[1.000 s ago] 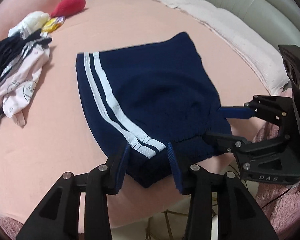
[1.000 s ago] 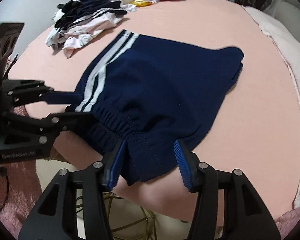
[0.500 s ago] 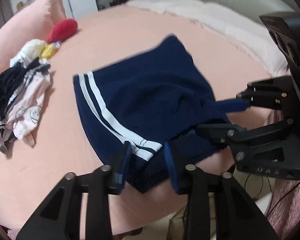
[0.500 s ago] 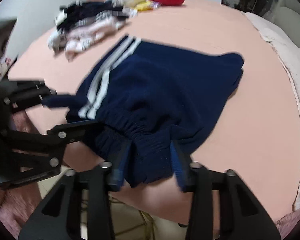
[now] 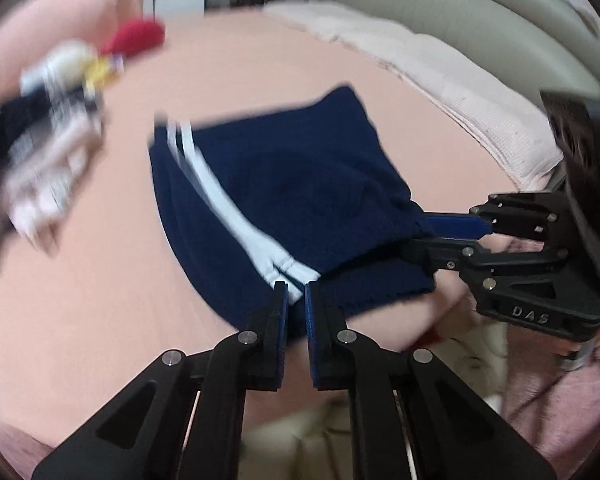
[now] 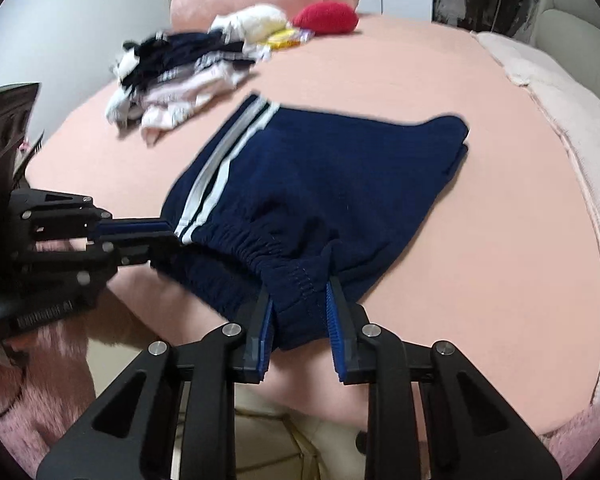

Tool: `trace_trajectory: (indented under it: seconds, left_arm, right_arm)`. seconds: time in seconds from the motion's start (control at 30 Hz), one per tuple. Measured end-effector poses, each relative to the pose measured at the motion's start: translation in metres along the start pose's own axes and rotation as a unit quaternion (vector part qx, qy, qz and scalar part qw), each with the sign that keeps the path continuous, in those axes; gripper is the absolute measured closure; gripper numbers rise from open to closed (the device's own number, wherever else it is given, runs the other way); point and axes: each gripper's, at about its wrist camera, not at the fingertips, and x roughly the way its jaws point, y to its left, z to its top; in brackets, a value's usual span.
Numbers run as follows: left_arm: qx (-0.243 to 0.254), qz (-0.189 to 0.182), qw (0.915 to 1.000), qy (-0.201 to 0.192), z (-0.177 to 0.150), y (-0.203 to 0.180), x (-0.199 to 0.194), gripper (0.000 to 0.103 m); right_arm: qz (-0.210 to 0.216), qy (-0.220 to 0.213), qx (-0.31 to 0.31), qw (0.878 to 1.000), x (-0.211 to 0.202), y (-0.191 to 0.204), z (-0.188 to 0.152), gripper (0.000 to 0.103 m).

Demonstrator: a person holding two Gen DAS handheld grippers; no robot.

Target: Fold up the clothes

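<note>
on a pink bedsheet (image 6: 400, 64), your 2 grippers take the waistband end of a pair of navy shorts (image 6: 320, 184) that lies flat near the bed's front edge, its 2 white side stripes (image 6: 228, 152) running away from you on the left. your left gripper (image 5: 296, 296) is closing on the striped corner of the waistband, its blue pads (image 5: 282, 304) already pinching the cloth with only a thin gap between them. your right gripper (image 6: 298, 300) is closing too, with the gathered elastic of the other waistband corner bunched between its jaws and the pads pressing into it.

the step in hand looks like securing both corners before carrying the waistband over toward the leg hems. let both pairs of jaws finish clamping before you lift; the right holds a thick wad of elastic, so check that it has both layers rather than the top one alone. raise the 2 corners together and level, keep the band taut between them so the middle does not sag, and lay it square on the far hem (image 6: 452, 128). keep clear of the pile of clothes (image 6: 180, 76), the red cushion (image 6: 326, 18) and the pale blanket (image 6: 572, 120) at the right.
</note>
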Motion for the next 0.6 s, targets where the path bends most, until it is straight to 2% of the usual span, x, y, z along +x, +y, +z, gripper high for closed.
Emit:
trace_trajectory:
  seconds: [0.07,0.17,0.23,0.27,0.3,0.37,0.47,0.53,0.6]
  left_arm:
    - [-0.031,-0.026,0.9992,-0.005,0.003,0.009,-0.004,0.093]
    - [-0.061,-0.059,0.9954,-0.045,0.012,0.016,-0.019,0.090]
    - [-0.080,-0.072,0.9920,-0.067,0.017,0.019,-0.025,0.079]
    - [-0.085,-0.071,0.9911,-0.073,0.019,0.019,-0.024,0.065]
    - [-0.091,-0.071,0.9902,-0.079,0.021,0.019,-0.024,0.059]
    - [-0.096,-0.048,0.9924,-0.060,0.026,0.018,-0.012,0.059]
    - [-0.126,0.007,0.9920,-0.007,0.019,0.025,0.012,0.059]
    - [-0.133,0.022,0.9908,0.003,0.014,0.029,0.011,0.061]
    - [-0.144,0.032,0.9890,0.002,0.009,0.036,0.005,0.060]
  right_arm:
    - [-0.006,0.012,0.000,1.000,0.003,0.003,-0.002,0.077]
    - [-0.005,0.006,0.012,1.000,-0.009,0.002,0.005,0.076]
    - [-0.001,-0.009,0.026,1.000,-0.020,0.001,0.010,0.073]
    - [0.000,-0.018,0.034,0.999,-0.026,0.001,0.012,0.073]
    - [-0.001,-0.024,0.039,0.999,-0.029,0.002,0.014,0.073]
    - [-0.025,-0.026,0.036,0.999,-0.024,0.005,0.021,0.073]
    - [-0.044,-0.005,0.043,0.998,0.000,0.000,0.023,0.073]
    - [-0.042,0.032,0.056,0.997,0.019,-0.010,0.016,0.073]
    - [-0.024,0.033,0.073,0.997,0.016,-0.019,0.009,0.072]
